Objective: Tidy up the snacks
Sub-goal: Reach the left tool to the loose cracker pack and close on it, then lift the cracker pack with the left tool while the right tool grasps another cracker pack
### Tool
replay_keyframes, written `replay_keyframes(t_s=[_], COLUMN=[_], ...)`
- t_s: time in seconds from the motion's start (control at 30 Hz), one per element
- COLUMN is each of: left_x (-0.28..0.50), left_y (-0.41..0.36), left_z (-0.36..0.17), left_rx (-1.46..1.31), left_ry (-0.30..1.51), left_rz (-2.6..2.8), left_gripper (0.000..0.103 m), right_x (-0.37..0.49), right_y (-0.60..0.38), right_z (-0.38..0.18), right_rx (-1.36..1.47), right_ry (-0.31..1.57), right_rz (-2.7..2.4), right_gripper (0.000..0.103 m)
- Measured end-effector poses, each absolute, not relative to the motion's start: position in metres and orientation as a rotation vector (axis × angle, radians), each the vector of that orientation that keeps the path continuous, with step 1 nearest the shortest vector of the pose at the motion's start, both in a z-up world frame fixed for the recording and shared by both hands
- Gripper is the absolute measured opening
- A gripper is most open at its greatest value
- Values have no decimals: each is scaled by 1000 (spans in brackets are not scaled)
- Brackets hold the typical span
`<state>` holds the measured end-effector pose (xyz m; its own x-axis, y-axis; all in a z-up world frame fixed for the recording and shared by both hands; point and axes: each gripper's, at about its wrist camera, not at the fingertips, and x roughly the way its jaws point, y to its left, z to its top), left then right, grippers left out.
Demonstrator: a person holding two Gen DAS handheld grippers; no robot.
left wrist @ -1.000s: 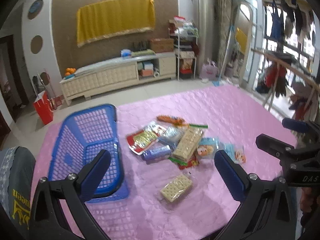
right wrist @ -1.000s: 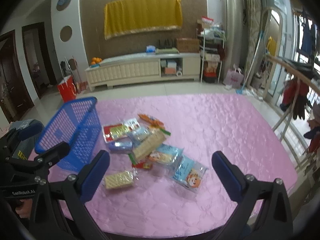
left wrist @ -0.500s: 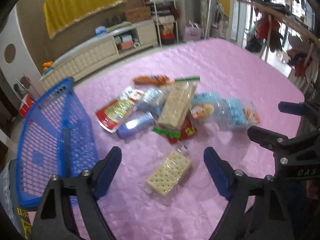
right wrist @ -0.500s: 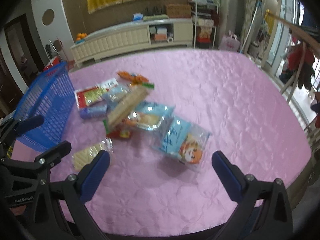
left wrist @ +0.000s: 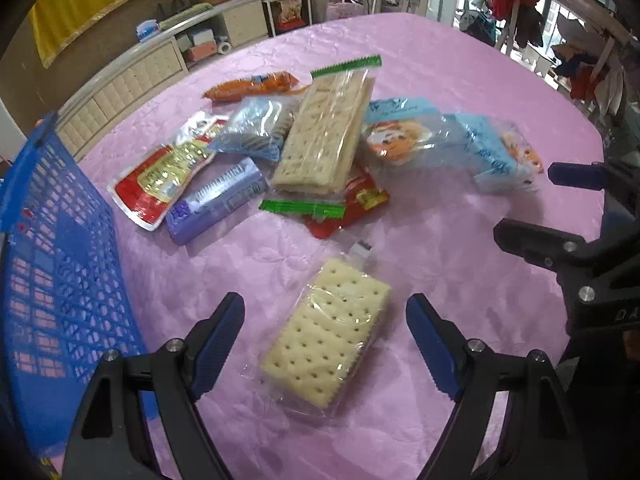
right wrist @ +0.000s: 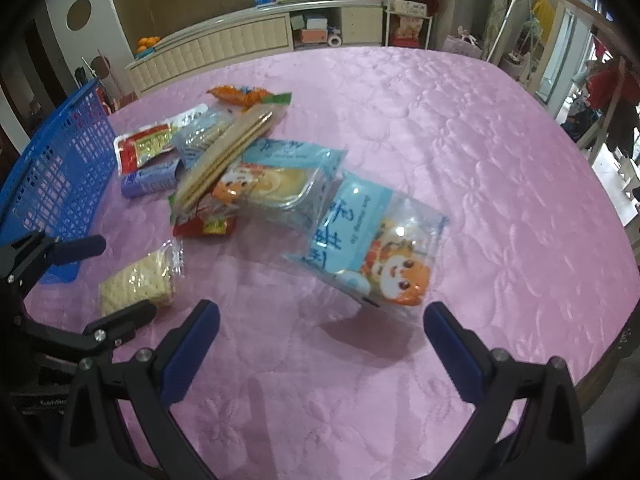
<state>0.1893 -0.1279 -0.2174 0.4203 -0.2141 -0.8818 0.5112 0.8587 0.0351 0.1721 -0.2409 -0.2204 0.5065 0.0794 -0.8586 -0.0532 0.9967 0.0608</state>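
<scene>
A small clear pack of square crackers [left wrist: 329, 336] lies on the pink tablecloth, between the open blue fingers of my left gripper [left wrist: 326, 338]; it also shows in the right wrist view [right wrist: 138, 282]. Beyond it is a pile of snacks: a long cracker pack [left wrist: 324, 136], a red pouch [left wrist: 164, 176], a purple pack [left wrist: 216, 200], an orange pack [left wrist: 252, 86]. A blue cartoon bag [right wrist: 372, 248] lies just ahead of my open, empty right gripper [right wrist: 320, 340]. The blue mesh basket [left wrist: 48, 260] stands at the left.
The pink table [right wrist: 480, 160] drops off at its right edge [right wrist: 624, 280]. A second blue cartoon bag [right wrist: 276, 172] leans in the pile. A cream cabinet [right wrist: 224, 46] and shelves stand behind the table.
Both grippers have moved forward and down toward the table. The left one now straddles the small cracker pack; the right one has come close to the blue cartoon bag.
</scene>
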Motion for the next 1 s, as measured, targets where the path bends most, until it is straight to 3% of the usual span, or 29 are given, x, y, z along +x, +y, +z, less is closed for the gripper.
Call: replay_keyframes(t_s=[0.3, 0.47, 0.53, 1.0], left_x=[200, 200, 198, 203], left_y=[-131, -129, -126, -103], left_z=[-232, -228, -224, -141], left_rx=[364, 299, 293, 147], left_ry=[1080, 1102, 1108, 936], left_rz=[-507, -525, -507, -286], left_gripper=[81, 57, 54, 53], right_x=[176, 174, 174, 202], right_y=[-232, -231, -229, -229], right_z=[-223, -223, -223, -173], right_rx=[-18, -28, -28, 22], right_ry=[1030, 1039, 1043, 924], right_rz=[72, 68, 70, 131], right_gripper=[103, 103, 103, 103])
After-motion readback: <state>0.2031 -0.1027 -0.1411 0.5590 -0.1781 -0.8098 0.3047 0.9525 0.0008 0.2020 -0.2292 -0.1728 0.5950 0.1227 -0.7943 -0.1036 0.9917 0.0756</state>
